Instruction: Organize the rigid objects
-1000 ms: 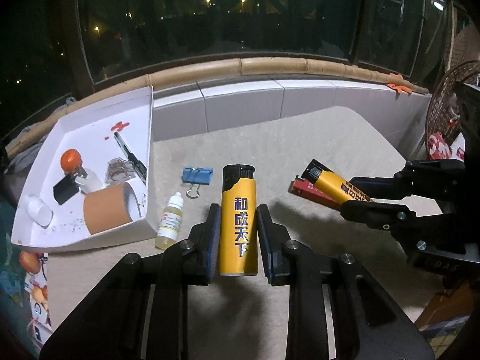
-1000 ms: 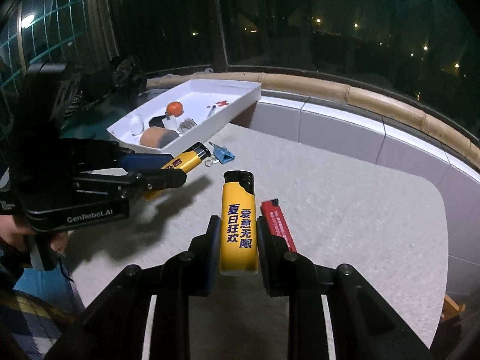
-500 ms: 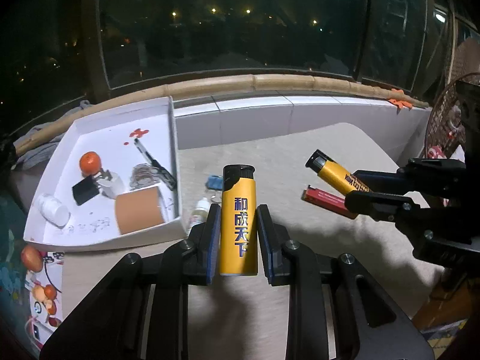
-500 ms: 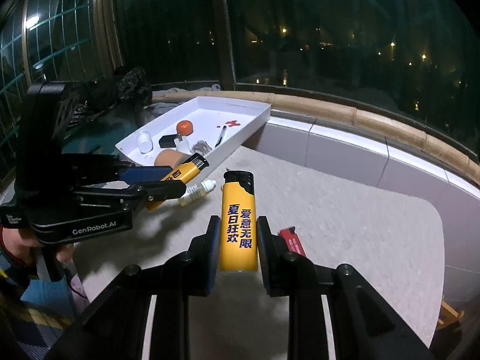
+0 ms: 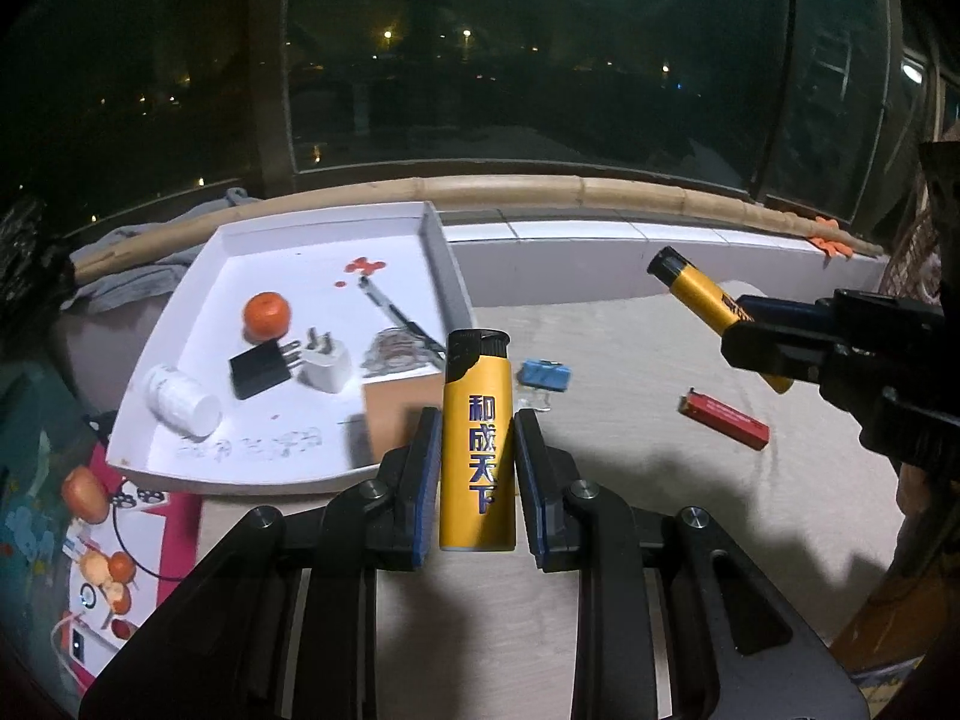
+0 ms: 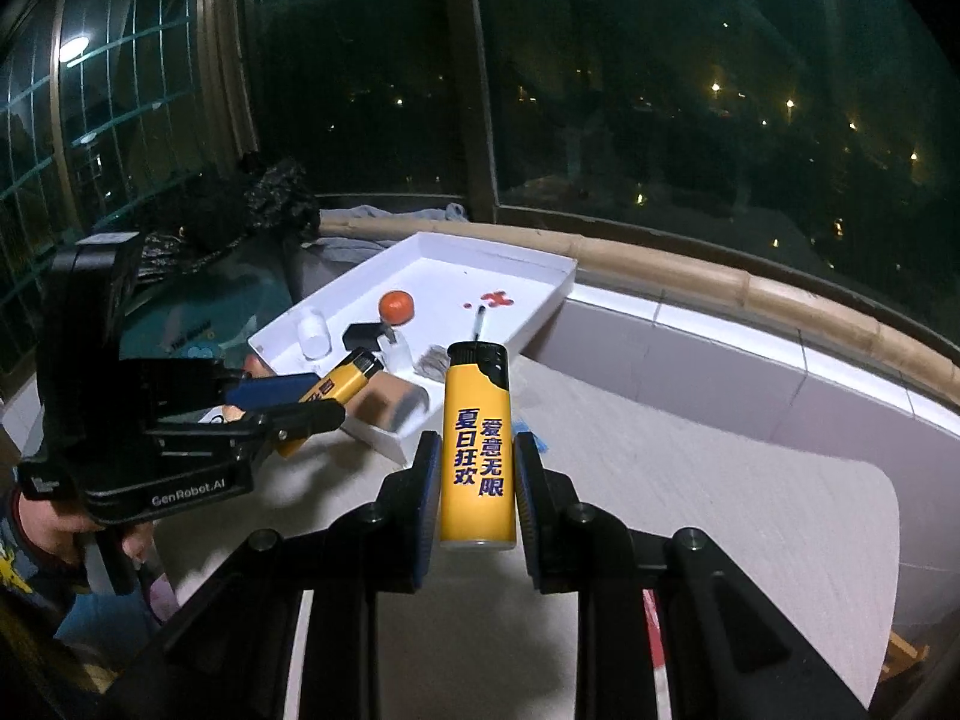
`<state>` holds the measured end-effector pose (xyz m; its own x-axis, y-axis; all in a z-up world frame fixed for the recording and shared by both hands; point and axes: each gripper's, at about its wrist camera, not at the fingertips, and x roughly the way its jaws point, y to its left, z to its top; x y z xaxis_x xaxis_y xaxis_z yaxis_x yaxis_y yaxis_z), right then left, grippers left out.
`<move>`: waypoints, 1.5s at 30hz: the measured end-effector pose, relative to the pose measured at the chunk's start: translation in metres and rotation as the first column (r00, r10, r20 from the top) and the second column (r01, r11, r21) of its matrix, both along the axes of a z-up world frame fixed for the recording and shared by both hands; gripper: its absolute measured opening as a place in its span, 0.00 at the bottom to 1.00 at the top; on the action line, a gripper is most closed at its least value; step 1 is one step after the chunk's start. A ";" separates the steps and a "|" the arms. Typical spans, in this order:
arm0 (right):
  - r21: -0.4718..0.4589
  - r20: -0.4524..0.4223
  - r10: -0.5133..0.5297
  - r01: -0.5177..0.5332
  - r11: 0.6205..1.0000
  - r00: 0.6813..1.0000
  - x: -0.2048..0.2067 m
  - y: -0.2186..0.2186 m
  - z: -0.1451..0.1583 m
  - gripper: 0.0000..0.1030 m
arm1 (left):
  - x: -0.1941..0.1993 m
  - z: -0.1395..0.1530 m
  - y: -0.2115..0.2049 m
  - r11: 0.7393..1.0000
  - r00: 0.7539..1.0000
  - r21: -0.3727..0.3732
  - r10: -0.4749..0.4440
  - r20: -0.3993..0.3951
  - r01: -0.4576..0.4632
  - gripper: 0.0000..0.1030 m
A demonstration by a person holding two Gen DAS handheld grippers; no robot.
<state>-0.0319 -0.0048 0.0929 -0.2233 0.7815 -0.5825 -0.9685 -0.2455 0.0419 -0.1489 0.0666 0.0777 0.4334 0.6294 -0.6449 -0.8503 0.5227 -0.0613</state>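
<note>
The white tray [image 5: 180, 324] at the left of the worktop [image 5: 690, 480] already held an orange, a bottle, plugs, a pen and a tape roll. Just right of the tray, the left hand-held gripper [image 5: 477, 450] was clamped on a yellow lighter [image 5: 477, 438], lifted clear. Further right of the tray, a blue clip [image 5: 545, 373] and a red lighter [image 5: 723, 419] lay unsorted. Right of those, the right hand-held gripper [image 6: 477, 468] gripped a second yellow lighter [image 6: 477, 450]. By my judgement, sorting was well along; four items remained.
</note>
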 end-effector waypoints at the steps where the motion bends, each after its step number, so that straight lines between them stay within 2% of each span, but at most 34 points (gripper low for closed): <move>1: 0.001 0.002 0.005 -0.005 1.000 1.000 -0.003 0.002 0.001 0.22 | -0.004 0.000 0.001 1.000 1.000 0.000 0.005 0.002 -0.005 0.23; 17: -0.005 0.020 0.042 -0.042 0.999 0.999 -0.052 0.059 0.013 0.22 | -0.053 0.010 0.032 0.997 0.998 0.036 0.061 0.007 -0.061 0.23; 21: -0.021 0.026 0.050 -0.049 0.999 0.998 -0.064 0.077 0.014 0.22 | -0.061 0.010 0.051 0.997 0.997 0.034 0.076 0.002 -0.077 0.23; 29: -0.080 -0.020 0.028 -0.030 0.996 0.999 -0.076 0.115 0.005 0.22 | -0.078 0.005 0.100 0.985 0.984 0.039 0.172 -0.043 -0.170 0.23; 31: -0.117 -0.032 0.025 -0.028 0.993 0.999 -0.080 0.129 -0.006 0.22 | -0.081 -0.001 0.117 0.980 0.979 0.018 0.197 -0.046 -0.197 0.23; 36: -0.182 -0.057 -0.018 0.007 0.983 0.998 -0.085 0.158 -0.027 0.22 | -0.091 -0.019 0.156 0.962 0.972 -0.150 0.233 0.025 -0.227 0.23; 39: -0.185 -0.082 -0.061 0.045 0.982 0.995 -0.083 0.165 -0.031 0.22 | -0.094 -0.022 0.160 0.955 0.966 -0.168 0.254 0.051 -0.243 0.23; 41: -0.188 -0.098 -0.081 0.061 0.980 0.992 -0.081 0.168 -0.033 0.22 | -0.094 -0.023 0.160 0.952 0.963 -0.166 0.267 0.046 -0.256 0.29; 42: -0.185 -0.096 -0.098 0.079 0.980 0.991 -0.080 0.168 -0.034 0.23 | -0.092 -0.023 0.159 0.952 0.962 -0.164 0.269 0.045 -0.258 0.42; 43: -0.179 -0.102 -0.111 0.092 0.980 0.989 -0.078 0.167 -0.035 0.23 | -0.092 -0.023 0.158 0.952 0.961 -0.160 0.272 0.045 -0.261 0.63; 44: -0.180 -0.111 -0.116 0.094 0.979 0.987 -0.076 0.167 -0.036 0.23 | -0.091 -0.022 0.156 0.952 0.960 -0.151 0.276 0.043 -0.267 0.74; 45: -0.182 -0.119 -0.124 0.101 0.978 0.985 -0.073 0.166 -0.036 0.28 | -0.091 -0.021 0.153 0.951 0.957 -0.132 0.286 0.043 -0.278 0.84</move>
<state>-0.1053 0.1614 0.0569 -0.2219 0.6949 -0.6840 -0.9731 -0.1133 0.2005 -0.2400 0.2198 0.0568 0.2907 0.6487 -0.7034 -0.9546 0.2472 -0.1665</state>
